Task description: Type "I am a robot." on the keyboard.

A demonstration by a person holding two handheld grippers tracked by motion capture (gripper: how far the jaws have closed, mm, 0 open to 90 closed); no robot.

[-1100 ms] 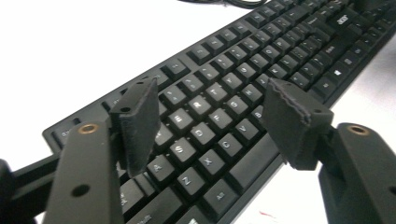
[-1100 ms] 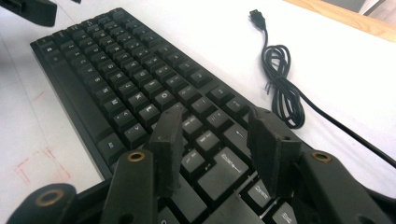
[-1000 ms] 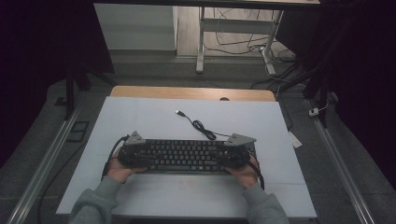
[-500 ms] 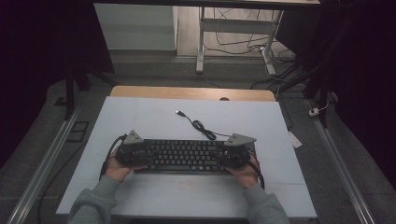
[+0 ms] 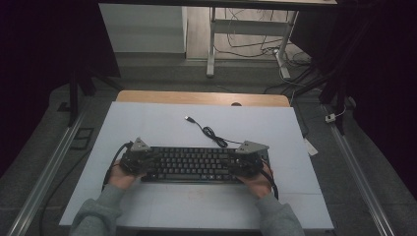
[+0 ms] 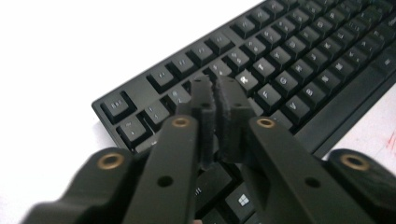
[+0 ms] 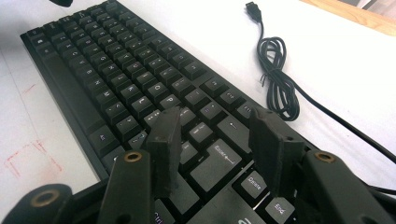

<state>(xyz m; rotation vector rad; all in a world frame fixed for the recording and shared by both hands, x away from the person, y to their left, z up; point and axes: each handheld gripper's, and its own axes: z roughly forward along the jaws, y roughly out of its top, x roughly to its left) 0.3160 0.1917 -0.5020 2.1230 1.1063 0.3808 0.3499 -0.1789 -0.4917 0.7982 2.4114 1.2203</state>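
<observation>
1. Left hand-held gripper [image 6: 215, 91]: jaws have just been closing and now meet, pads together with nothing between them. The tips hang over the left end of the keyboard [image 5: 189, 164], above the number and upper letter rows; whether they touch a key cannot be told. In the high view this left hand-held gripper [image 5: 142, 160] sits at the keyboard's left end, the person's left hand [image 5: 120, 174] behind it.

2. Right hand-held gripper [image 7: 217, 133]: jaws parted, empty, poised above the Enter key [image 7: 219, 161] region at the keyboard's right end. The pads straddle a few keys without visibly pressing any. In the high view it lies at the right end [image 5: 248, 162], held by the right hand [image 5: 255, 182].

3. Keyboard: black, full key rows, lying flat on the near middle of the white counter [image 5: 162, 123], long side running left to right, between the two hand-held grippers.

4. Cable [image 5: 211, 133]: the keyboard's black lead runs from its far right corner, partly bundled in a loose coil [image 7: 278, 79], and ends in a free USB plug [image 5: 188, 118] on the far side, unplugged.

5. Progress, as judged: both hand-held grippers are in place at the keyboard's ends, and the left one looks shaped for poking a key. No lift, shift or grasp of the keyboard is evident; the cable lies untouched. The work appears to be at an early stage, with most still ahead.
</observation>
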